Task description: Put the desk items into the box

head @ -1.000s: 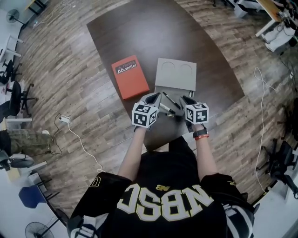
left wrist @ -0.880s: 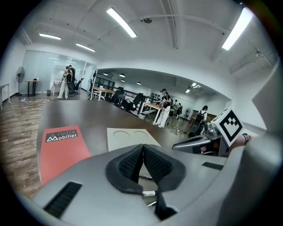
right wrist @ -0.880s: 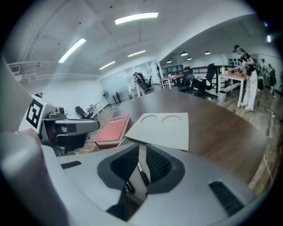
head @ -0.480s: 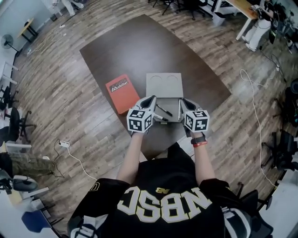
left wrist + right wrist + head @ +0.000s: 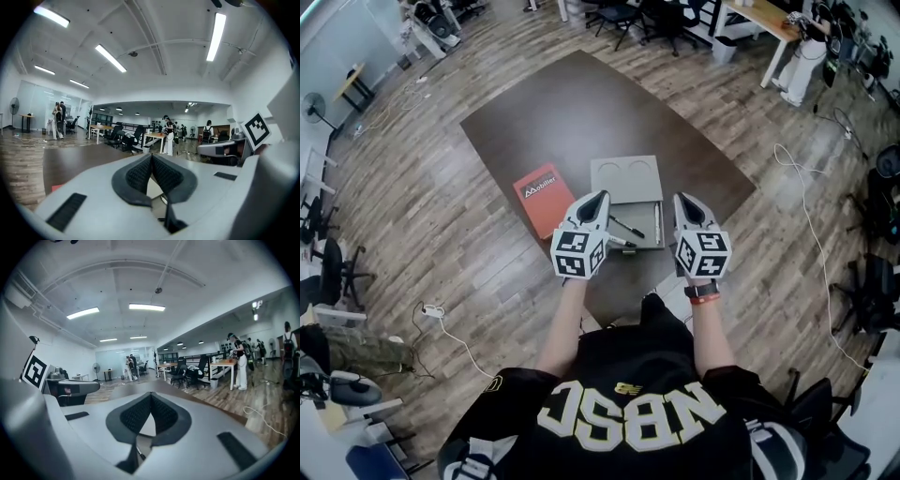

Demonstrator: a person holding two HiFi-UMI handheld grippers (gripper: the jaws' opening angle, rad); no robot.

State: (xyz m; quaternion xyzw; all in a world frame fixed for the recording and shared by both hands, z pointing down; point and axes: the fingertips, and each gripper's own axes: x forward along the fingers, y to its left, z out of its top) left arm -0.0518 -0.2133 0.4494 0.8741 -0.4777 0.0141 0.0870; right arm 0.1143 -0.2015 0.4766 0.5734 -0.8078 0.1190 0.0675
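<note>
A grey box (image 5: 623,208) lies on the dark table (image 5: 581,112), its lid (image 5: 626,178) folded open behind it. In the box lie a black pen (image 5: 628,226) and a lighter pen (image 5: 656,219). An orange book (image 5: 536,195) rests on the table left of the box. My left gripper (image 5: 597,198) hovers at the box's left edge, shut with nothing in it; its pads (image 5: 140,173) meet. My right gripper (image 5: 682,200) is held just right of the box, jaws closed together and empty, pads (image 5: 161,414) touching. Both gripper views look level into the room.
The table's near edge (image 5: 628,305) is close to the person's body. Wooden floor surrounds the table, with a cable (image 5: 455,328) on the left and another (image 5: 811,234) on the right. Office chairs and desks (image 5: 750,19) stand at the far side, with people in the distance.
Both grippers have risen from low over the pens and tilted up. The right one has moved right, off the box, and its jaws have closed.
</note>
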